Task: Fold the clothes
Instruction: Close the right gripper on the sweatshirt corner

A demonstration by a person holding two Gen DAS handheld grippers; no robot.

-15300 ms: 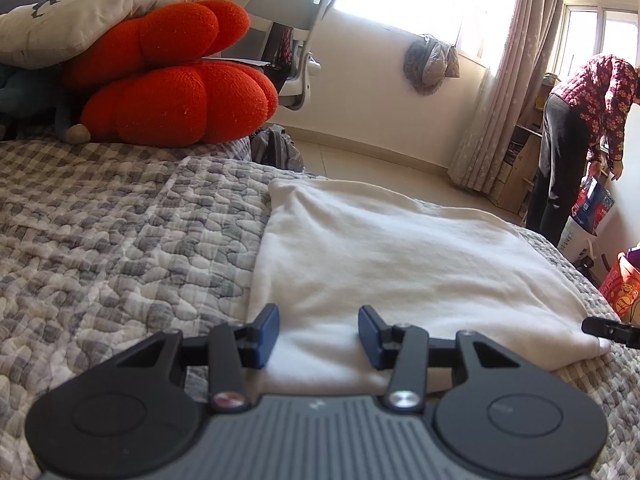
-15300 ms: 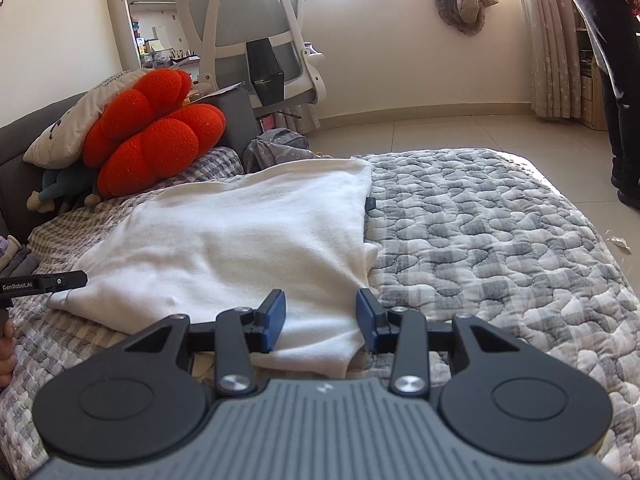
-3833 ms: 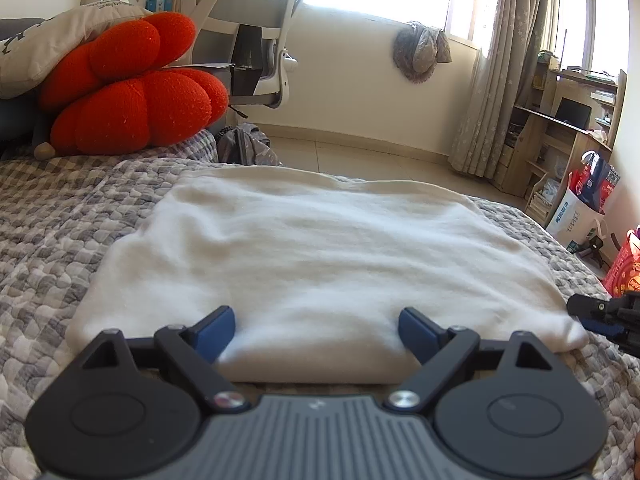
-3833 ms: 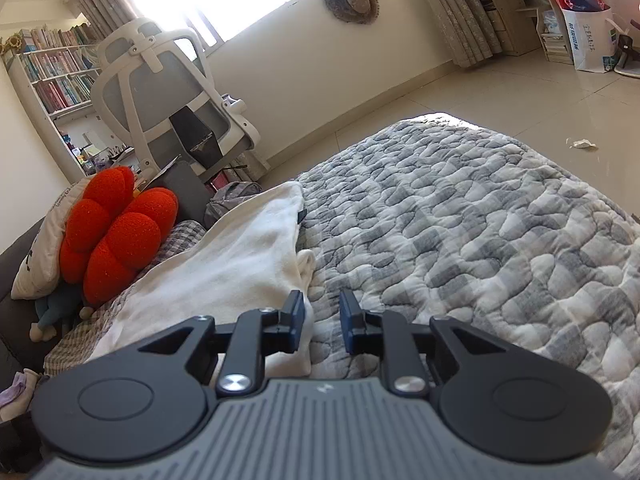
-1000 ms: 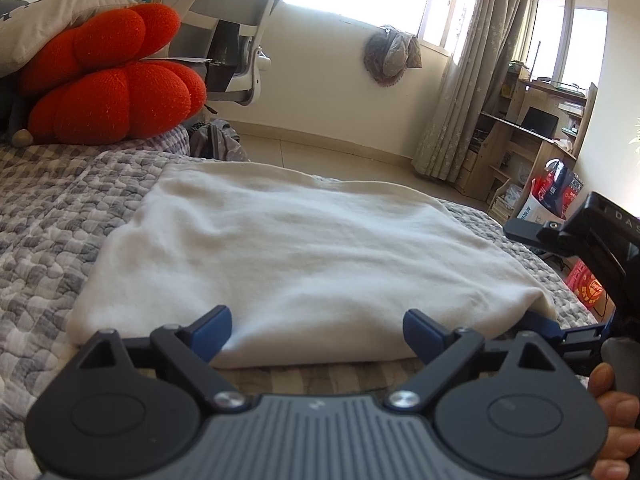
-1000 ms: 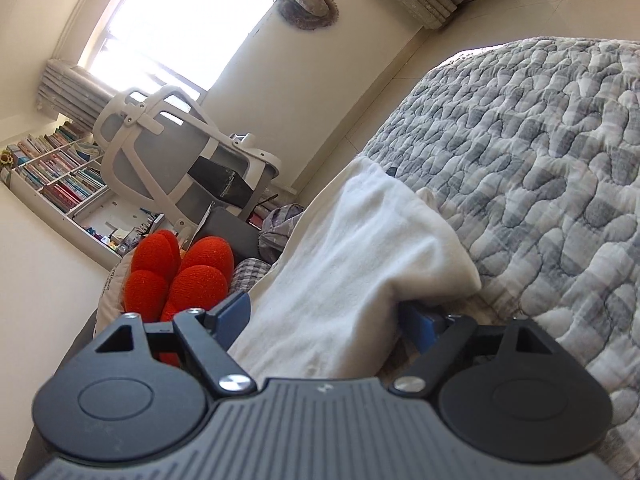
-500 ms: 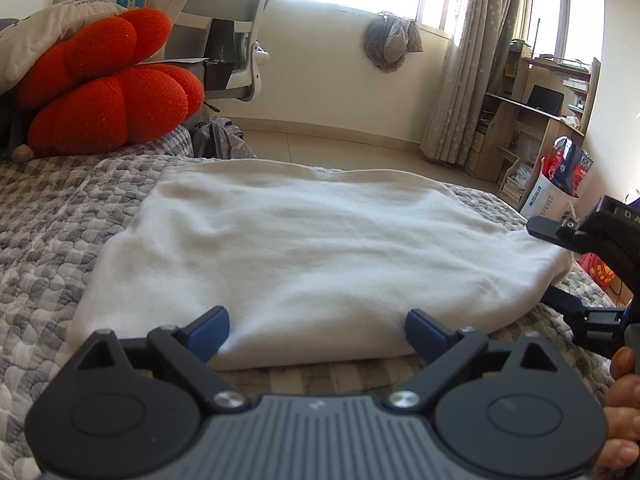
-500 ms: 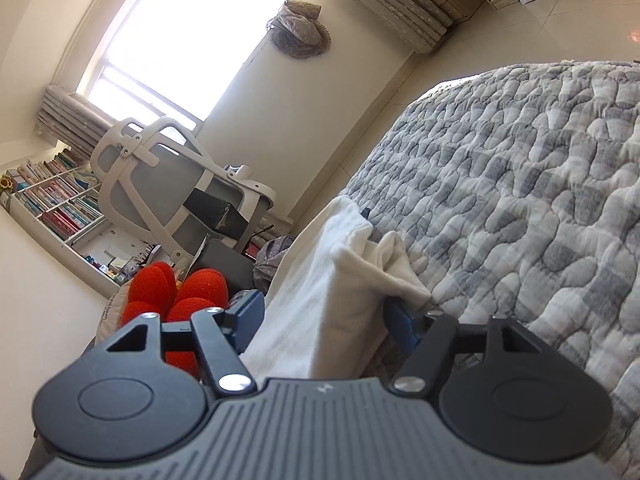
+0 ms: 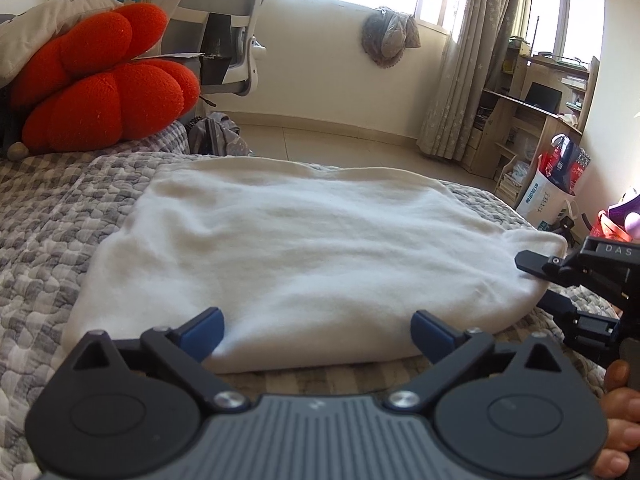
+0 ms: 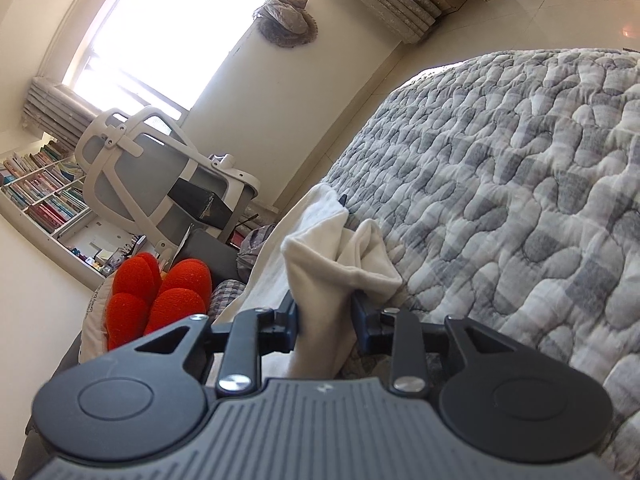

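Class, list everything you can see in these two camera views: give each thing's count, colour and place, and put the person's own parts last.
Garment: one, cream white, folded flat on the bed.
Bed cover: one, grey and white quilted, under the garment.
Cushion: one, red, lobed, far left on the bed.
Pillow: one, pale grey, behind the cushion.
Office chair: one, white and grey, by the window.
Hat: one, grey-brown, hung on the wall.
Curtain: one, beige, right of the window.
Desk: one, wooden, far right.
Bookshelf: one, white, full of books.
Left gripper: black, blue pads, open before the garment's near edge.
Right gripper: black, just been closing, pinching the garment's corner.
Hand: one, holding the right gripper.
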